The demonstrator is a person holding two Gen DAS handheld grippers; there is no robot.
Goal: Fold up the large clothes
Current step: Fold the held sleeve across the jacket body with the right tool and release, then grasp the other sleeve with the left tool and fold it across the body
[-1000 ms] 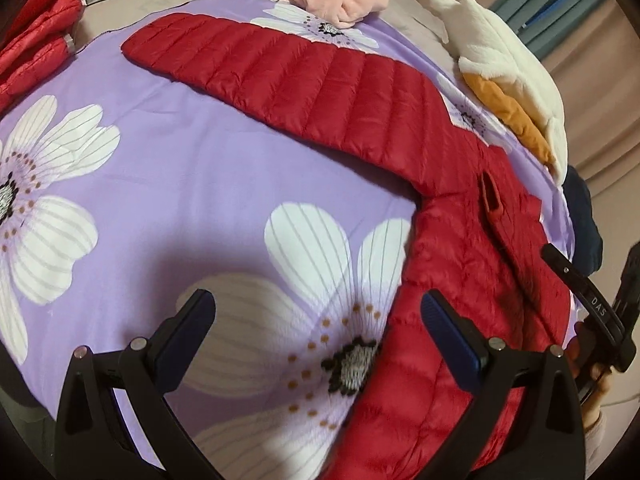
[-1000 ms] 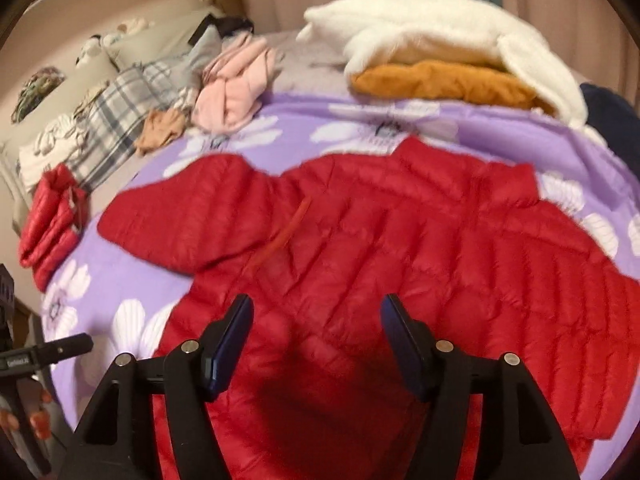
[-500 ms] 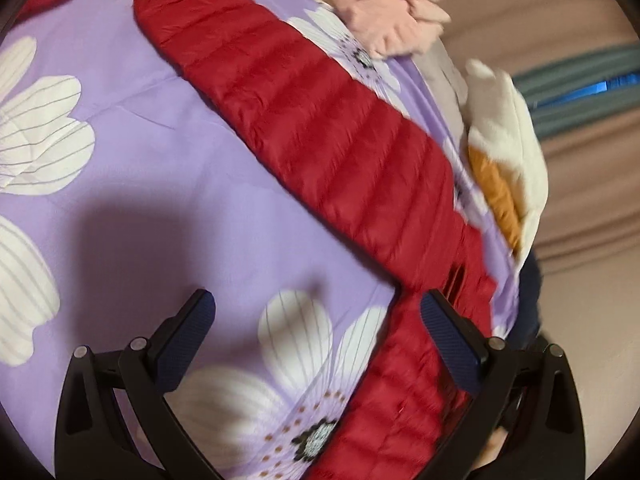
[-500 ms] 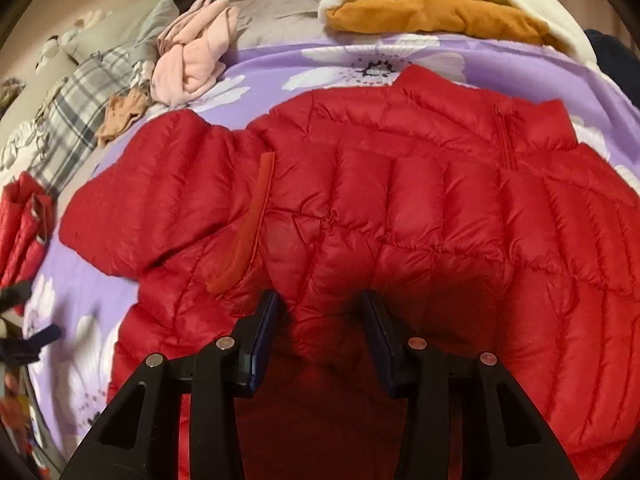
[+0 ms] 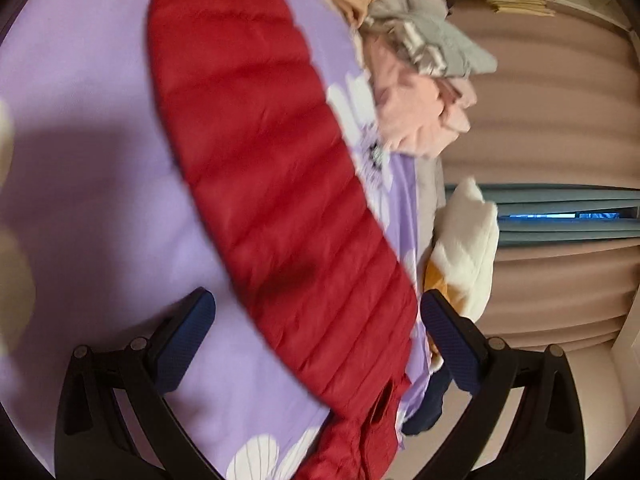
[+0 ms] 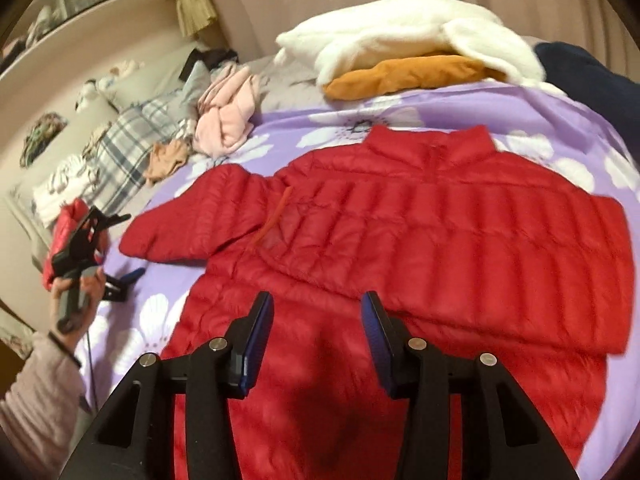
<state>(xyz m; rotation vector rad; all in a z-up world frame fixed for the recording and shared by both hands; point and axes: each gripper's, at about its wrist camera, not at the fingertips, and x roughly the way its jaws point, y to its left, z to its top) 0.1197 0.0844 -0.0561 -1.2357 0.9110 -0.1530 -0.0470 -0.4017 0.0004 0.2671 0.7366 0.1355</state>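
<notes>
I hold a gripper in each hand over the red jacket [image 6: 420, 216], which lies spread flat on the purple flowered bedspread [image 6: 568, 120], collar pointing away from me and hem toward me.

My left gripper [image 5: 316, 344] has its jaws wide apart with nothing between the pads; it hangs above the bedspread just beside the jacket's left sleeve [image 5: 272, 168]. In the left wrist view that sleeve runs as a long band from near the tool, low in the picture, up and away to its rounded cuff at the top. The view is blurred, so I cannot tell how high the pads sit above the cloth.

My right gripper [image 6: 318, 336] is part open, the pads apart and pressing on nothing, with the jacket's lower front under and ahead of them. The right sleeve already looks folded across the body.

What the next move turns on, as I judge it: the outstretched sleeve points off to the left, away from the body, and my left hand [image 6: 76, 292] is the nearer one to it. I would take it across its width and carry it over the chest.

Loose clothes [image 6: 228, 120] lie heaped beyond the jacket, well apart from it.
</notes>
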